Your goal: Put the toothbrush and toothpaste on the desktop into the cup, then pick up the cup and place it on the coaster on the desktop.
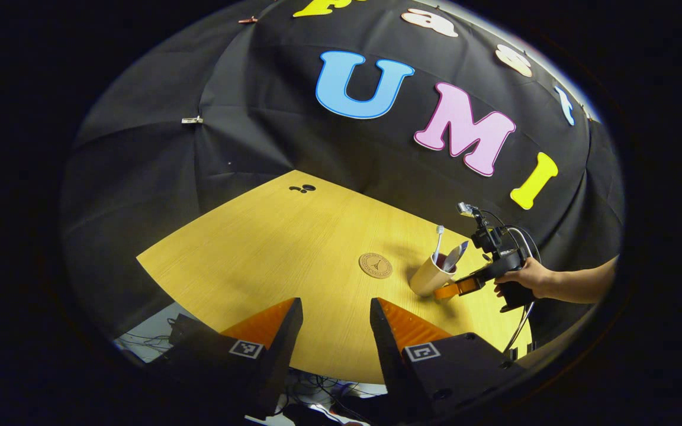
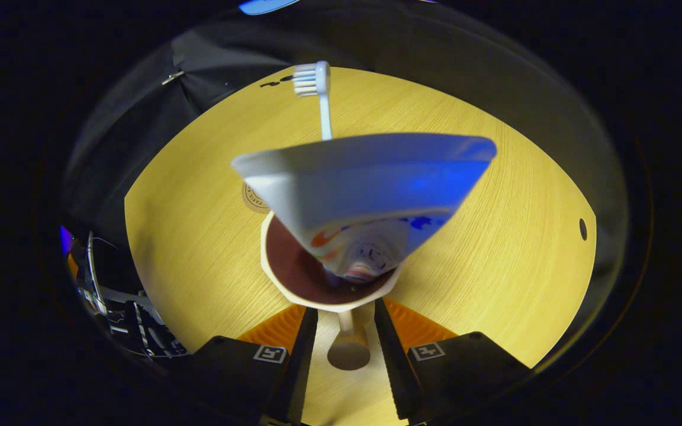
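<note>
Straddling the cup's handle [image 2: 348, 346], the right gripper [image 2: 346, 331] is spread, its fingers either side and not yet pressing. Beyond it the cup [image 2: 323, 278] stands on the desktop [image 2: 495, 248], holding the toothpaste [image 2: 370, 189] and toothbrush [image 2: 317, 89]. Pinch the handle squarely, lift level, and carry it to the coaster [image 1: 375, 265] nearby. Further off, the left gripper [image 1: 332, 319] hangs released.
</note>
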The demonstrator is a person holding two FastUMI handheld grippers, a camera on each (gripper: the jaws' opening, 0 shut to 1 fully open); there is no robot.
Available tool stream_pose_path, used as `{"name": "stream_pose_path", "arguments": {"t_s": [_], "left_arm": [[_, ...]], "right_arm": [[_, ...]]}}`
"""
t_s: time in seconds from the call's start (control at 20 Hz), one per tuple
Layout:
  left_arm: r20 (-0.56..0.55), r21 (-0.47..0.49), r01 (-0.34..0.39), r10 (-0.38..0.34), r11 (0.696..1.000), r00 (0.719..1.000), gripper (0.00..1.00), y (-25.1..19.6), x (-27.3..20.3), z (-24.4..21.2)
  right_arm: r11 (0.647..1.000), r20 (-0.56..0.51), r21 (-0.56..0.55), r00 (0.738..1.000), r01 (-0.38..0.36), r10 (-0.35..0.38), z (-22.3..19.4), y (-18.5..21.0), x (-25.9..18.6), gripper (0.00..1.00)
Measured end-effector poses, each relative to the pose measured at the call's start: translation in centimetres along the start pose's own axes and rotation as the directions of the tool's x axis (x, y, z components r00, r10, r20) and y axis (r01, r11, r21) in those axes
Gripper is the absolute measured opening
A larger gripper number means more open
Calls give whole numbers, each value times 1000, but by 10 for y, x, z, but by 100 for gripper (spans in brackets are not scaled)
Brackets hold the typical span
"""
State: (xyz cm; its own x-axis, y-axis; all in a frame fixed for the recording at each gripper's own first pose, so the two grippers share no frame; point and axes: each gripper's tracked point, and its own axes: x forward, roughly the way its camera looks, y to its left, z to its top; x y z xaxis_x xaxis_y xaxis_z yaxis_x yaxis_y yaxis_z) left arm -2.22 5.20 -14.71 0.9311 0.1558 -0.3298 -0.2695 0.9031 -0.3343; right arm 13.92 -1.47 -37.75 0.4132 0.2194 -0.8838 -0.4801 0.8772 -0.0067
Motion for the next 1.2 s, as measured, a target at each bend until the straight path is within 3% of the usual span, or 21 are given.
{"name": "stream_pose_path", "arguments": {"t_s": [0.1, 0.15, 0.35, 0.4, 0.45, 0.55, 0.65, 0.75, 0.8, 1.2], "left_arm": [[0, -3, 4, -4, 1000, 1000, 72, 0, 3, 1], [0, -4, 5, -5, 1000, 1000, 72, 2, 3, 1], [-1, -17, 8, -8, 1000, 1000, 72, 12, 4, 3], [-2, -21, 10, -10, 1000, 1000, 72, 15, 6, 3], [-2, -24, 12, -12, 1000, 1000, 72, 18, 6, 5], [-5, -27, 16, -16, 1000, 1000, 72, 25, 8, 6], [-8, -27, 24, -25, 999, 1000, 72, 31, 8, 8], [-11, -16, 39, -39, 999, 999, 72, 37, 7, 8], [-12, -7, 47, -47, 999, 999, 72, 39, 6, 8], [-35, 27, 101, -101, 994, 994, 72, 62, -4, 3]], "right_arm": [[1000, -17, -4, 1000, 7, -7, -1, 2, 7, 60], [1000, -27, -2, 1000, 8, -8, 2, 3, 5, 52], [999, -49, -27, 998, 35, -37, 1, 1, 8, 42], [999, -54, -28, 998, 38, -40, 0, 2, 15, 32], [999, -63, -24, 997, 39, -40, 2, 3, 7, 37], [999, -67, -26, 997, 42, -44, 1, 3, 9, 32], [999, -67, -28, 997, 47, -49, 2, 3, 9, 36], [998, -63, -27, 997, 51, -53, 2, 2, 11, 24], [999, -64, -14, 997, 49, -50, 1, 4, 9, 30], [998, 25, 9, 998, 64, -64, 24, 28, -7, 29]]}}
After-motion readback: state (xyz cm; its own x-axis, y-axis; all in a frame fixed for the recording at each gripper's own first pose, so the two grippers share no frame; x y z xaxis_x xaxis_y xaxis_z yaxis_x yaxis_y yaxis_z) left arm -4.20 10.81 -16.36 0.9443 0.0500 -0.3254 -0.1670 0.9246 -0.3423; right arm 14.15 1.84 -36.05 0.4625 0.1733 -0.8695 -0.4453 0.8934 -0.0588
